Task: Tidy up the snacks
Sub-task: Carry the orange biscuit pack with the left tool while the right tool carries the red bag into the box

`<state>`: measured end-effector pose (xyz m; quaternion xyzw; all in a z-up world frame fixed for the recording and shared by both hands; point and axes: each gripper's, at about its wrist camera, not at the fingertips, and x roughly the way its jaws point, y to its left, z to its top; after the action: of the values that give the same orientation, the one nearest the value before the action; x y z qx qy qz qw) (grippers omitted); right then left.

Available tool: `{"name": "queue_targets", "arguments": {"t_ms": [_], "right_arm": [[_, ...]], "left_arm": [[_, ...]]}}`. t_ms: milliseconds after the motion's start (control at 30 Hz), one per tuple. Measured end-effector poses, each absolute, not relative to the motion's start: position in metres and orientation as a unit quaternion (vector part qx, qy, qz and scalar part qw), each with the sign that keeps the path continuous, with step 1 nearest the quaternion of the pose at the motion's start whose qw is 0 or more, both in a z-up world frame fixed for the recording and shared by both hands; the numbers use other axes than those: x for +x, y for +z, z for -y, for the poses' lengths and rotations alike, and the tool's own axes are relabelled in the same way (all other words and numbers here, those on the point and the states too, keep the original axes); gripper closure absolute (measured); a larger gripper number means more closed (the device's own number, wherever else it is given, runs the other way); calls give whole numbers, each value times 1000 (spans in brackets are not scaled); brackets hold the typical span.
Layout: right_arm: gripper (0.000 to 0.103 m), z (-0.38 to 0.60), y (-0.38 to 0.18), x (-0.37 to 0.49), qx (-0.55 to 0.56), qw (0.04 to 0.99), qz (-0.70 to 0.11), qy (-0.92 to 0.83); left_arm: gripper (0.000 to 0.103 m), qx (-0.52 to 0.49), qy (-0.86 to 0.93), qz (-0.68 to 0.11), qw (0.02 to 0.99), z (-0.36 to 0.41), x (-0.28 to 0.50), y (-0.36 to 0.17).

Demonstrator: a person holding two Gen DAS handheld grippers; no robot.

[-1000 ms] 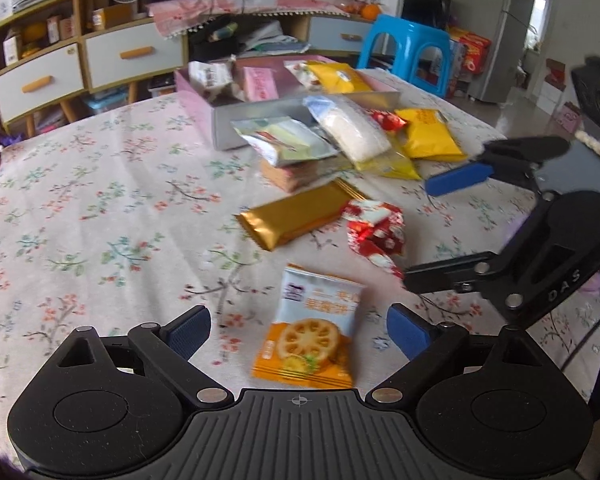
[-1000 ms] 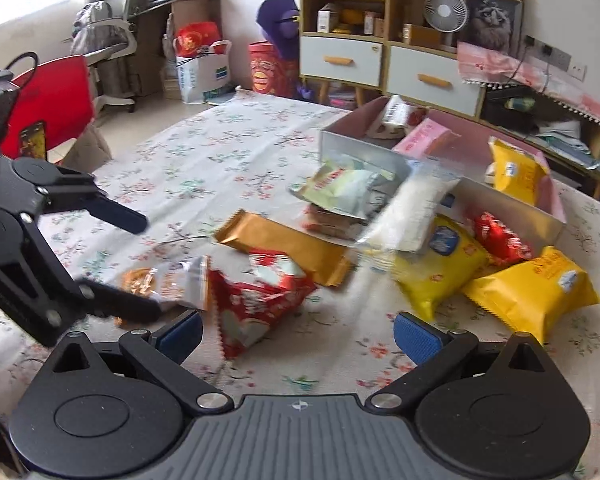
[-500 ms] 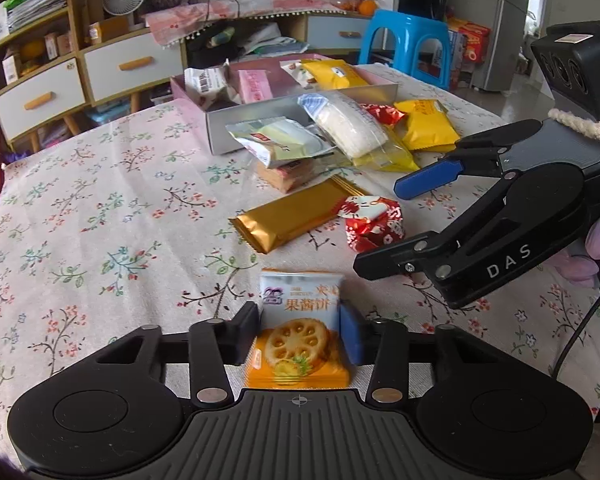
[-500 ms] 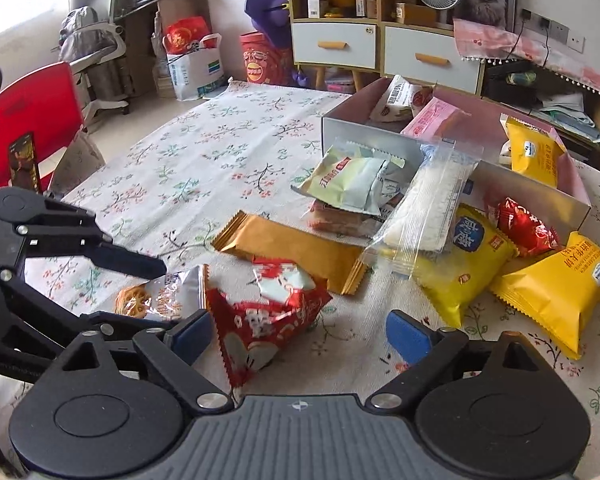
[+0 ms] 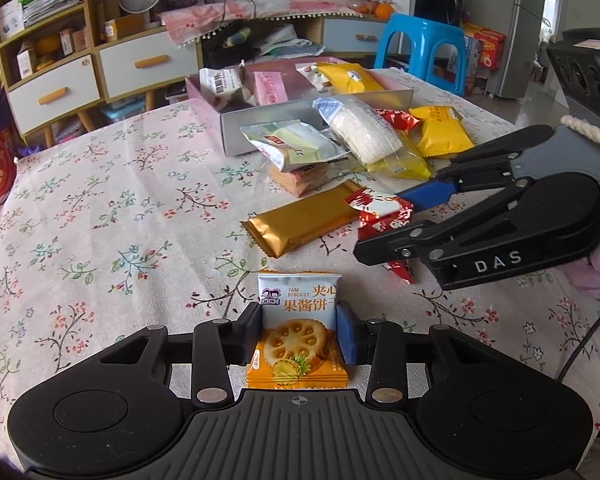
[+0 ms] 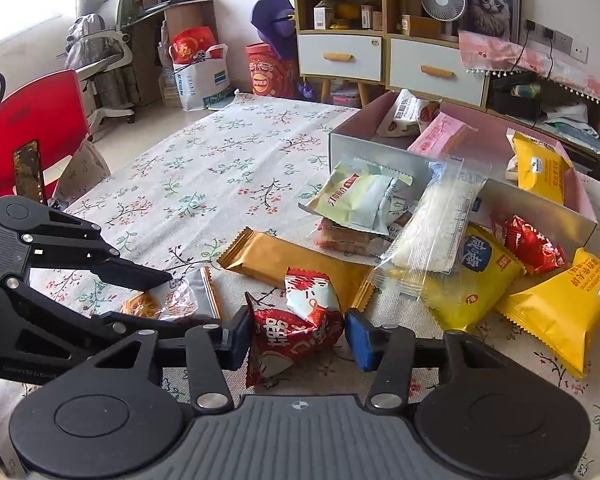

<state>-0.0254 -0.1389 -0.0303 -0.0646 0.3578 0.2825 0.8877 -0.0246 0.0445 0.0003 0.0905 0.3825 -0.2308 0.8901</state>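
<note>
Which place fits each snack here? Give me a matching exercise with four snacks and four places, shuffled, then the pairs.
Snacks:
1. jam biscuit packet
2. red snack bag
3. gold wrapper bar
4. pink packet

Places:
A. inside the box
B. between the right gripper pads
C. flat on the tablecloth, ungripped
D. between the left gripper pads

Pairs: 1-D, 2-B, 3-C, 4-A
</note>
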Motion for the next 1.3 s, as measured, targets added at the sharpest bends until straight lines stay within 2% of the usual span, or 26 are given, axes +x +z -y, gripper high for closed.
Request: {"name": "queue_targets", "arguments": {"t_ms": [633,1300], "right_arm": [[68,159,3,-13,-8,904,-334,268],[67,233,29,67,122,919,-331,174]], "left_arm": [[66,27,-180,-370,911,-54,-2,31],[66,13,-147,-337,930,-11,62,66]]}}
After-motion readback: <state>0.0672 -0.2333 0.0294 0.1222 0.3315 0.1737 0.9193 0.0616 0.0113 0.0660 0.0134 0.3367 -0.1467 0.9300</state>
